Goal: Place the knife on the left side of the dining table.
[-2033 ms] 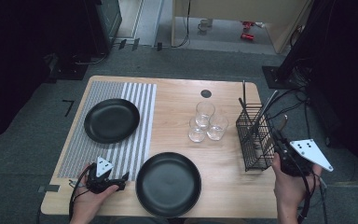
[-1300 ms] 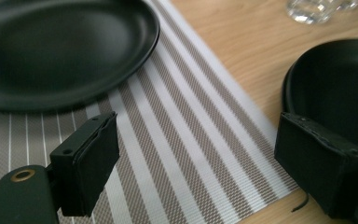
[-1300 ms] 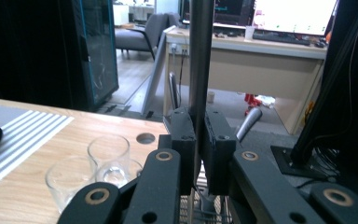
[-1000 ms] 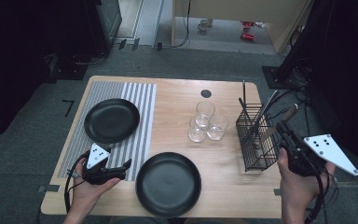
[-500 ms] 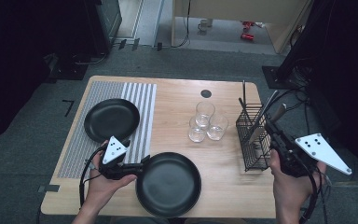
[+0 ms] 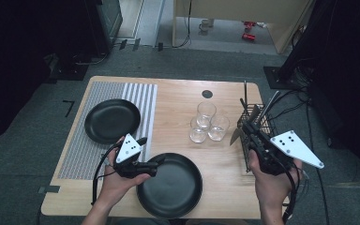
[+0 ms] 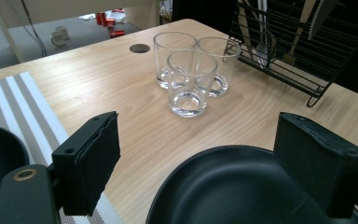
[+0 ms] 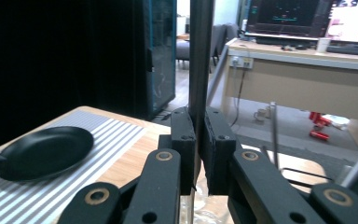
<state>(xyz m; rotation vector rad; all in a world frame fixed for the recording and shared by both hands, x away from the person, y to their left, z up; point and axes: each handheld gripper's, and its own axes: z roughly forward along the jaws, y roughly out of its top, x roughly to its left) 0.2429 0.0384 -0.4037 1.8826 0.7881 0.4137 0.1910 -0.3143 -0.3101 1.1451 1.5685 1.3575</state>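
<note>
High view: the left gripper (image 6: 155,162), jaws spread, straddles the near plate's (image 6: 171,185) rim at lower centre — stiff, slick, probably breakable, best pinched at the rim. The right gripper (image 6: 246,130) pinches a knife (image 6: 235,136) by the rack (image 6: 252,123).

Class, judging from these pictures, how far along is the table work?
Done: one black plate sits on the striped mat. In hand: the right hand-held gripper is shut on a metal utensil beside the rack; the left hand-held gripper is open at the near plate. Left: gripping that plate, and the three clustered glasses.
</note>
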